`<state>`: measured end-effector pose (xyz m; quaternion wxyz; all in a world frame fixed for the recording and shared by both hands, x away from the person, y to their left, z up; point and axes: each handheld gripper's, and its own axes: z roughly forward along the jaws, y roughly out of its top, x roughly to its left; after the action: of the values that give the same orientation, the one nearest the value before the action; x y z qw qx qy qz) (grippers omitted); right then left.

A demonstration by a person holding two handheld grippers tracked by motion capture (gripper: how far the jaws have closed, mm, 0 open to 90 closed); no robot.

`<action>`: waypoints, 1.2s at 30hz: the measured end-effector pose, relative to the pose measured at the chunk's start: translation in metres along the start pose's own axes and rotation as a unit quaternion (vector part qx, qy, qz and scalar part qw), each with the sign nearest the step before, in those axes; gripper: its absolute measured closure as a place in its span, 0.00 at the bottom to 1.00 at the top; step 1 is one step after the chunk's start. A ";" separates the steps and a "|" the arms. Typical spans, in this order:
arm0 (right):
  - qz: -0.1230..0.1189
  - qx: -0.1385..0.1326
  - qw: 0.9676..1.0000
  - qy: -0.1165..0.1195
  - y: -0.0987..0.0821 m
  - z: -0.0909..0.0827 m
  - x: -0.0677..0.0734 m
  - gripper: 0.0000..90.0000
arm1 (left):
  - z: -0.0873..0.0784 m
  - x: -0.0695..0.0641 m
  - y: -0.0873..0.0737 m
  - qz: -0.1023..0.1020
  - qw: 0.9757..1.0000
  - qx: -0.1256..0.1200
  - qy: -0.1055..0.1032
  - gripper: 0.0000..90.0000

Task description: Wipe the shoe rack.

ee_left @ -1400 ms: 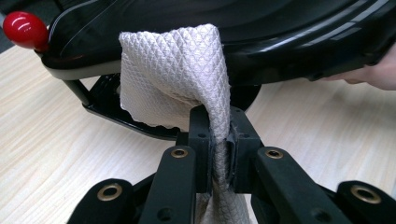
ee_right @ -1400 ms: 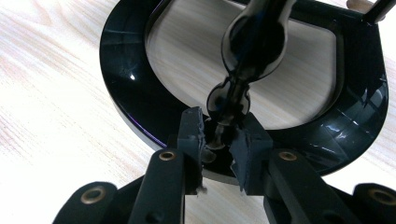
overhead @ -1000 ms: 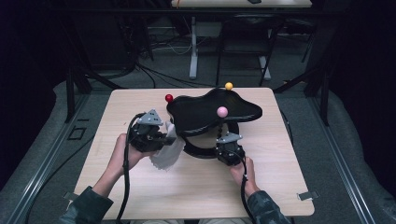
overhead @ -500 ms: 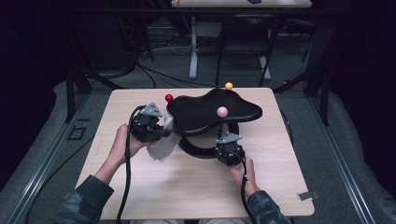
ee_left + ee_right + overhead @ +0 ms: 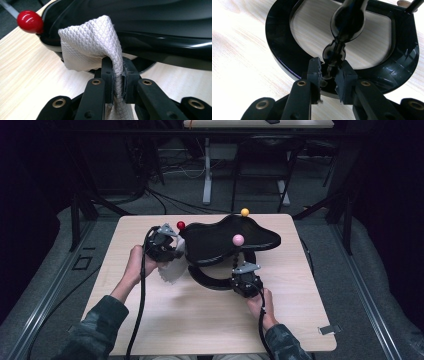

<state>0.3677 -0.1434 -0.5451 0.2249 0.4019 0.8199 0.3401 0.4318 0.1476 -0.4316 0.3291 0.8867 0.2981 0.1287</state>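
L gripper (image 5: 172, 251) has its jaws clamped on a white cloth (image 5: 92, 47), which bunches up w/ its top fold pressed against the rim of the glossy black tray (image 5: 225, 240), just right of the red ball (image 5: 30, 21). R gripper (image 5: 330, 72) has its jaws closed on the base of the stand's black stem (image 5: 342, 27), right above the black C-shaped base (image 5: 279, 50) on the wooden table (image 5: 200, 320). Tray sits mid-table on that stand, w/ a pink ball (image 5: 238, 239) at its near edge & a yellow ball (image 5: 245, 212) at its far rim.
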 end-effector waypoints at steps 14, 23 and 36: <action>0.004 0.022 1.000 0.011 -0.001 -0.006 -0.008 0.83 | 0.021 0.024 -0.006 -0.056 0.998 -0.004 0.022 0.92; 0.022 0.038 0.999 0.010 -0.005 -0.014 -0.020 0.83 | 0.034 0.031 -0.017 -0.092 0.994 -0.015 0.049 0.92; 0.059 0.048 0.997 -0.026 -0.008 -0.017 -0.033 0.82 | 0.052 0.036 -0.030 -0.122 0.990 -0.023 0.064 0.92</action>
<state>0.3723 -0.1802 -0.5364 0.2067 0.4686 0.8039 0.3025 0.4689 0.1615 -0.4893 0.3425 0.8260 0.4212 0.1514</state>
